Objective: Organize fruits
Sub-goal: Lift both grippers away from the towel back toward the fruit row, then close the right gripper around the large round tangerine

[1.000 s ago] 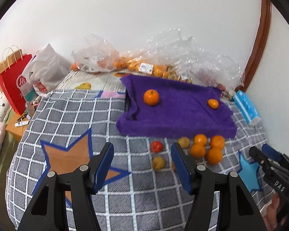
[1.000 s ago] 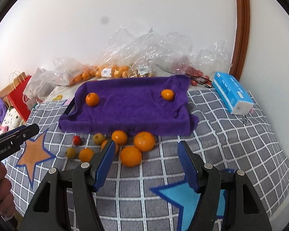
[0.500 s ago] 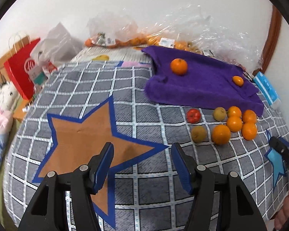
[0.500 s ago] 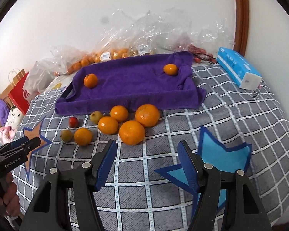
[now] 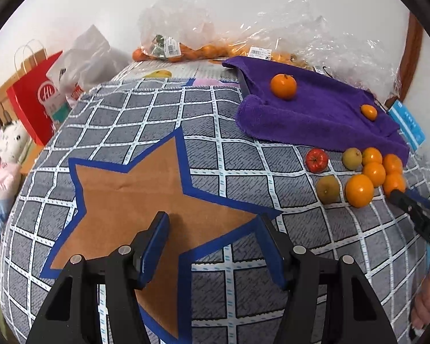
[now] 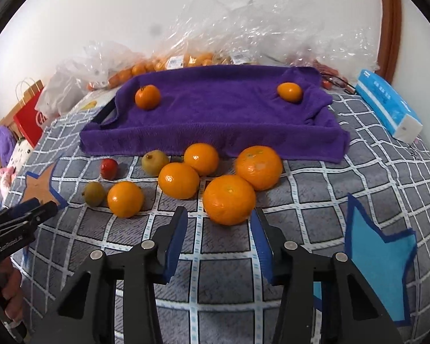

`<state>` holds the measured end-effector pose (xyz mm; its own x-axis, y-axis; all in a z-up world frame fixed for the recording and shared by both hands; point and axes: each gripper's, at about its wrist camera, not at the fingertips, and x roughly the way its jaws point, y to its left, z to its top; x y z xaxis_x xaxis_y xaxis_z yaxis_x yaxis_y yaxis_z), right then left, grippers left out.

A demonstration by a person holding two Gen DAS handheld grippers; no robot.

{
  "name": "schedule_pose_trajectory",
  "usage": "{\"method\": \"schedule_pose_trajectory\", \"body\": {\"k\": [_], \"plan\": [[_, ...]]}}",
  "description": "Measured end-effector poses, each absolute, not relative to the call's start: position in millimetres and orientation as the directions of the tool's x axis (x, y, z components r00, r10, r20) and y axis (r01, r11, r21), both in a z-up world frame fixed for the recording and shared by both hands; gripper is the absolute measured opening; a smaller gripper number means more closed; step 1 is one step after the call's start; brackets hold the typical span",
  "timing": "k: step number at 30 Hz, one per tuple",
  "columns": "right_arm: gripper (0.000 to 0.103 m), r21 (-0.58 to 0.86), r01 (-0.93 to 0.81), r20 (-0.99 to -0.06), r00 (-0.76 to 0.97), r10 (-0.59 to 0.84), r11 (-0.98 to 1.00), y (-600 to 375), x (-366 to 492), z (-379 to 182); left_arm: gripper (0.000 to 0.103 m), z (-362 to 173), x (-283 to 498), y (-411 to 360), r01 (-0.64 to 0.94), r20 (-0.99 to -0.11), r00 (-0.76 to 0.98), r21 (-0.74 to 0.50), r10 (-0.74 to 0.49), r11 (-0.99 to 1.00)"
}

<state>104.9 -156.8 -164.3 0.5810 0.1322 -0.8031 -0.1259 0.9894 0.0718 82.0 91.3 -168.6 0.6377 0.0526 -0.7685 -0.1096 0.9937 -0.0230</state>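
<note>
A purple towel-lined tray (image 6: 223,120) holds two oranges, one on the left (image 6: 147,97) and one on the right (image 6: 289,92). Several loose oranges lie in front of it, the nearest large one (image 6: 228,199) just beyond my right gripper (image 6: 219,220), which is open and empty. A small red fruit (image 6: 109,168) and two yellow-green fruits (image 6: 154,162) lie to their left. My left gripper (image 5: 212,226) is open and empty above an orange star patch (image 5: 134,195), well left of the fruit cluster (image 5: 358,190). The tray also shows in the left wrist view (image 5: 324,114).
Clear plastic bags of oranges (image 6: 186,57) line the wall behind the tray. A blue tissue pack (image 6: 387,103) lies at the right. A red paper bag (image 5: 34,100) and a white bag (image 5: 89,60) stand at the left edge. A grey checked cloth (image 6: 372,172) covers the table.
My right gripper has moved forward and down toward the loose oranges. My left gripper has swung left and lower over the orange star patch. Both stay open.
</note>
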Motion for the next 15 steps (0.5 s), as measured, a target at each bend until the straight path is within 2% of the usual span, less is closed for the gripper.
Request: {"method": "schedule_pose_trajectory", "body": {"k": [13, 15], "plan": [[0.047, 0.085, -0.100, -0.821, 0.557, 0.127, 0.991, -159.4, 125.6, -176.4, 0.060, -169.8, 81.9, 93.5, -0.104, -0.759, 0.651, -0.047, 0.032, 0.993], [0.042, 0.064, -0.098, -0.822, 0.559, 0.108, 0.993, -157.4, 125.6, -176.7, 0.060, -169.6, 81.8, 94.9, -0.102, -0.759, 0.651, -0.056, 0.024, 0.993]]}}
